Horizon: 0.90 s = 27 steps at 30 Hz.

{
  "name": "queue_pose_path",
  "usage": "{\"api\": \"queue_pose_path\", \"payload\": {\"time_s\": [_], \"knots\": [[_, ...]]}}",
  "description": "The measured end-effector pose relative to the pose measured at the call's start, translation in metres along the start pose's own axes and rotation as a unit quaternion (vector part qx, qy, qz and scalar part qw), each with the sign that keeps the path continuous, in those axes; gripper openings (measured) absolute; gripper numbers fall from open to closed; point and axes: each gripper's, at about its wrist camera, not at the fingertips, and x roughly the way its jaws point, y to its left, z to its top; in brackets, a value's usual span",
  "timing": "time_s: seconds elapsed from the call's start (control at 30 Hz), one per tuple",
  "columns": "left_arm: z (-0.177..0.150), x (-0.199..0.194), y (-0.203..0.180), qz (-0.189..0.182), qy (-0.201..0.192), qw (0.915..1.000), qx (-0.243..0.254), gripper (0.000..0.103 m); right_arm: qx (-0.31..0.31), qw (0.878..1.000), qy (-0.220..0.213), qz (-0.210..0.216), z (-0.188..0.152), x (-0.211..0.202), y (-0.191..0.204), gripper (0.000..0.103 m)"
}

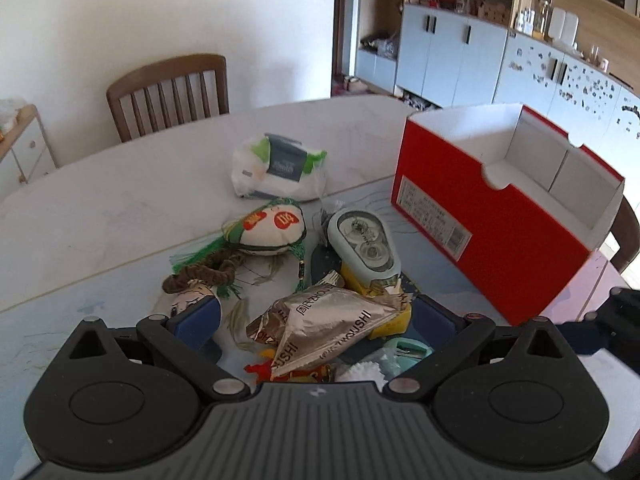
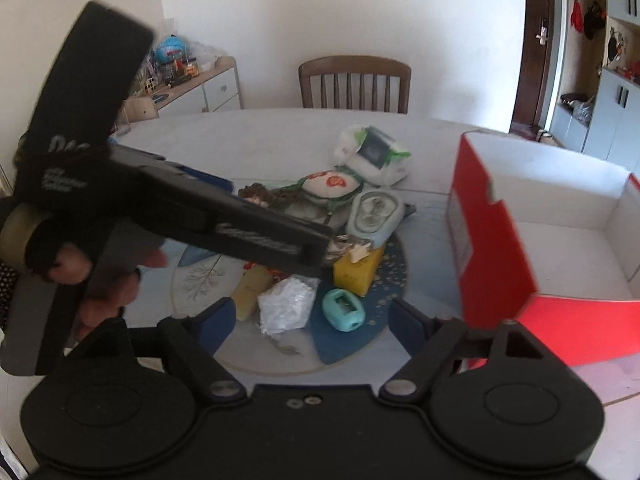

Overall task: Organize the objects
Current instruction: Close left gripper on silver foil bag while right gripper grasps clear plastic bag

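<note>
A heap of small things lies on the table beside an empty red box (image 1: 500, 240) (image 2: 492, 240) with a white inside. My left gripper (image 1: 316, 320) is open, and a silver foil snack packet (image 1: 328, 324) lies between its blue pads without being pressed. Beyond it lie a pale green oval case (image 1: 364, 246), a yellow box (image 1: 394, 318), a white and green stuffed pouch (image 1: 264, 228) and a tissue pack (image 1: 276, 172). My right gripper (image 2: 312, 322) is open over a crumpled white bag (image 2: 286, 306) and a small teal object (image 2: 344, 309), gripping neither.
The left tool's black housing (image 2: 224, 220), held by a gloved hand (image 2: 100, 280), crosses the right wrist view above the heap. A round blue mat (image 2: 384, 264) lies under the pile. A wooden chair (image 1: 168, 92) stands at the table's far edge (image 1: 100, 208), with cabinets (image 1: 460, 52) behind.
</note>
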Motion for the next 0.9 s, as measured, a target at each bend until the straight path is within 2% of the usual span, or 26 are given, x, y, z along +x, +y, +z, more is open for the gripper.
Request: {"api": "queue_pose_path", "payload": {"time_s": [0.2,0.47,0.53,0.67,0.73,0.9], "knots": [[0.002,0.024,0.012,-0.004,0.024,0.9995,-0.022,0.097,-0.003,1.0,0.02,-0.004,0.002,0.022,0.009,0.075],[0.001,0.036,0.015,-0.025,0.036,0.9989,-0.017,0.09,0.007,0.999,0.039,0.002,0.01,0.045,0.013,0.064],[0.002,0.039,0.018,-0.033,0.042,0.9984,-0.018,0.082,0.01,0.999,0.042,0.007,0.012,0.05,0.013,0.063],[0.004,0.041,0.027,-0.047,0.047,0.9972,-0.035,0.076,0.014,0.999,0.049,0.009,0.015,0.056,0.013,0.058],[0.004,0.042,0.03,-0.055,0.048,0.9966,-0.037,0.068,0.02,0.998,0.052,0.015,0.014,0.058,0.012,0.056],[0.004,0.042,0.032,-0.063,0.046,0.9963,-0.038,0.061,0.017,0.998,0.062,0.016,0.014,0.063,0.016,0.048]]}}
